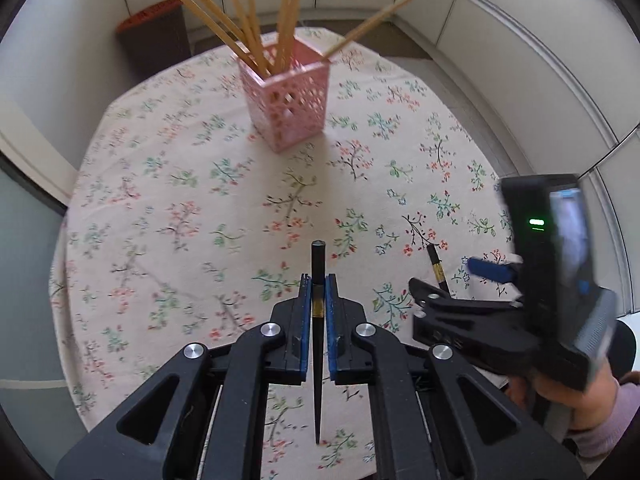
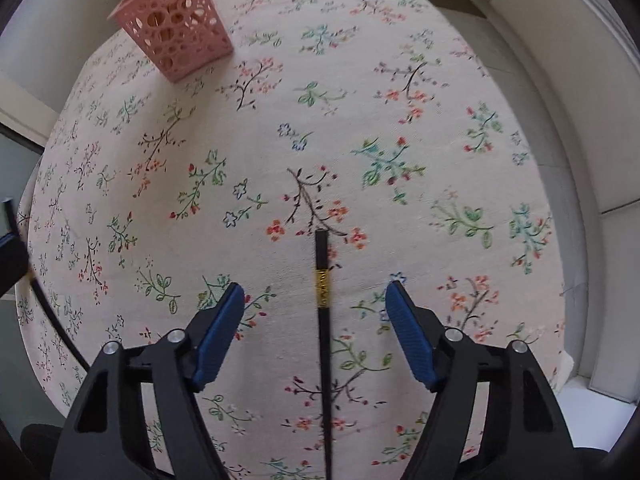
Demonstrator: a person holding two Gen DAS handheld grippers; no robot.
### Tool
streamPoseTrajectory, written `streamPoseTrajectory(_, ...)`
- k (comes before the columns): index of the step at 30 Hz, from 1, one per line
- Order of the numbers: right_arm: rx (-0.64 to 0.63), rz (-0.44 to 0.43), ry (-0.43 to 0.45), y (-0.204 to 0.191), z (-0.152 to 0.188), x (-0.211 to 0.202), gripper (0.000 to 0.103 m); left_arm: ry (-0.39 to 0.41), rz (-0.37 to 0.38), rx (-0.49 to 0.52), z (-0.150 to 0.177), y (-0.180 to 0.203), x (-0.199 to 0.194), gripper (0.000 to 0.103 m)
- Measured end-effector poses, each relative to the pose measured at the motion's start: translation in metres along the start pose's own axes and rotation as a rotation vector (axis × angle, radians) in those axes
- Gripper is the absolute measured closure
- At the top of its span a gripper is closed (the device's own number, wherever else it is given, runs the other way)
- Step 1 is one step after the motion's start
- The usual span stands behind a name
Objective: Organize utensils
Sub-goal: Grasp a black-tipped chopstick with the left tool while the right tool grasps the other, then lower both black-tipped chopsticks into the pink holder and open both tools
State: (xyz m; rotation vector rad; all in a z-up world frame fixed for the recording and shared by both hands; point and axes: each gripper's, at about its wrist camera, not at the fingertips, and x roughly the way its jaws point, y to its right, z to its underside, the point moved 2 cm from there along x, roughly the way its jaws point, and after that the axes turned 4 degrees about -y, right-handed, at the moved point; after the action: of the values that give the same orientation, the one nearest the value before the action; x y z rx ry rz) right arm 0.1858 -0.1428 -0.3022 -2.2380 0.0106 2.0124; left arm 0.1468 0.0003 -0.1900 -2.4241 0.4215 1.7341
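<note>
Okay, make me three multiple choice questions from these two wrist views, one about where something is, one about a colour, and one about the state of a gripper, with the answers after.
1. Where do the light wooden chopsticks stand?
A. In the pink basket
B. Flat on the cloth
C. In the right hand-held gripper

2. What colour is the band on the black chopstick lying on the tablecloth?
A. Red
B. Gold
C. White

3. How is the left hand-held gripper?
A. Wide open and empty
B. Shut on a black chopstick
C. Shut on the basket

Answers:
1 A, they stick out of the pink basket.
2 B, the lying chopstick bears a gold band between the right hand-held gripper pads.
3 B, the left hand-held gripper pads press the held chopstick.
</note>
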Motion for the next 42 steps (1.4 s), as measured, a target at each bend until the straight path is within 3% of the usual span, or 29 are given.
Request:
streamPoseTrajectory(2, 0.0, 0.02, 0.005, -0.003, 0.0, 0.002, 0.042, 0.025, 0.0, -0.003, 0.003, -0.004, -0.012, 0.097)
streamPoseTrajectory(5, -0.009, 0.001, 0.003, -0.008, 0.001, -0.001, 0.088, 0.071, -0.025, -0.009, 0.006, -0.007, -0.028, 0.097)
streamPoseTrajectory(6, -0.006, 0.002, -0.001, -0.009, 0.002, -0.001, 0.095, 0.082, -0.023, -0.012, 0.005, -0.006, -0.03, 0.097)
streamPoseTrajectory(11, 0.018, -0.062, 0.077, -0.002, 0.017, -0.016, 0.096, 0.162, -0.009, -0.027, 0.006, -0.005, -0.057, 0.097)
streamPoseTrajectory(17, -0.004, -0.123, 0.251, 0.005, 0.041, -0.075, 0.096, 0.213, -0.01, -0.012, 0.013, 0.0, -0.079, 0.097)
streamPoseTrajectory(26, -0.05, -0.203, 0.413, 0.005, 0.05, -0.161, 0.096, 0.28, -0.018, -0.004, 0.017, 0.003, -0.102, 0.097)
streamPoseTrajectory(31, -0.074, -0.243, 0.512, 0.0, 0.04, -0.212, 0.096, 0.328, -0.018, -0.007, 0.006, 0.0, -0.124, 0.097)
streamPoseTrajectory(39, -0.086, -0.301, 0.72, -0.008, -0.009, -0.308, 0.096, 0.445, 0.006, -0.022, -0.05, -0.01, -0.169, 0.097)
streamPoseTrajectory(41, -0.089, -0.313, 0.745, -0.009, -0.02, -0.319, 0.096, 0.412, 0.03, -0.019, -0.063, -0.011, -0.163, 0.096)
streamPoseTrajectory(42, -0.092, -0.318, 0.747, -0.009, -0.024, -0.32, 0.096, 0.343, 0.05, -0.01, -0.069, -0.012, -0.148, 0.096)
